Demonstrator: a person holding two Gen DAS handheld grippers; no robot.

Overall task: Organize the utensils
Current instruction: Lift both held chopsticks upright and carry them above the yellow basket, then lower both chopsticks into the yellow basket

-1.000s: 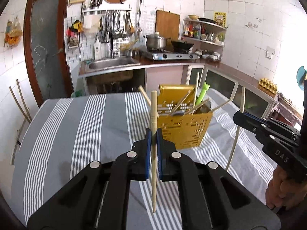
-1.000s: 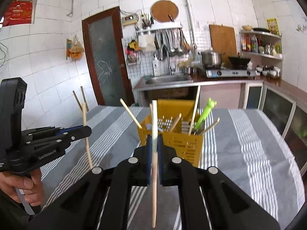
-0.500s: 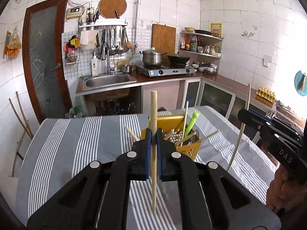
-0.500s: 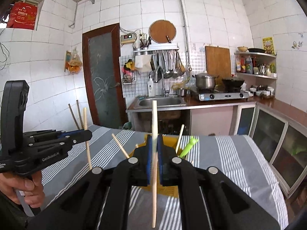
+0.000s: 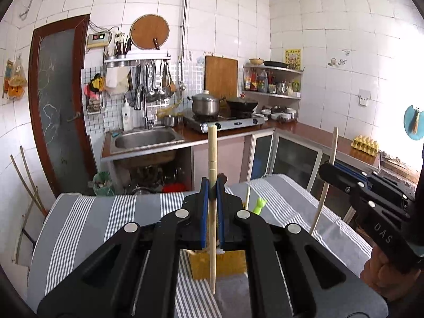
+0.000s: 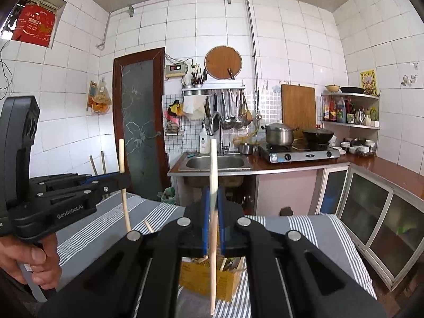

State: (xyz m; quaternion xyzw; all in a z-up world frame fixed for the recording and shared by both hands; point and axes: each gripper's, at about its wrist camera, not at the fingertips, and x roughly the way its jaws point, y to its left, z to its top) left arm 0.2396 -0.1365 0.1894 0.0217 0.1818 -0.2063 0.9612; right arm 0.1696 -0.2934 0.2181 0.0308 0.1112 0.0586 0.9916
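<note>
Two black handheld grippers w/ blue pads, each clamped on one pale wooden chopstick held upright. Left gripper [image 5: 212, 193] at frame centre of left view, grasping a chopstick [image 5: 212, 159] that runs from mid-frame down to lower centre. Right gripper [image 6: 212, 201] at centre of right view, pinching a second chopstick [image 6: 213, 175], also vertical. Yellow perforated plastic utensil basket [image 6: 201, 275] low centre, mostly hidden behind gripper bodies, on grey-and-white striped tablecloth [image 5: 87, 220]. Green plastic utensil tip [image 5: 259, 204] just right of centre in left view. Steel sink [image 6: 214, 163] and gas stove [image 6: 299, 153] at back.
</note>
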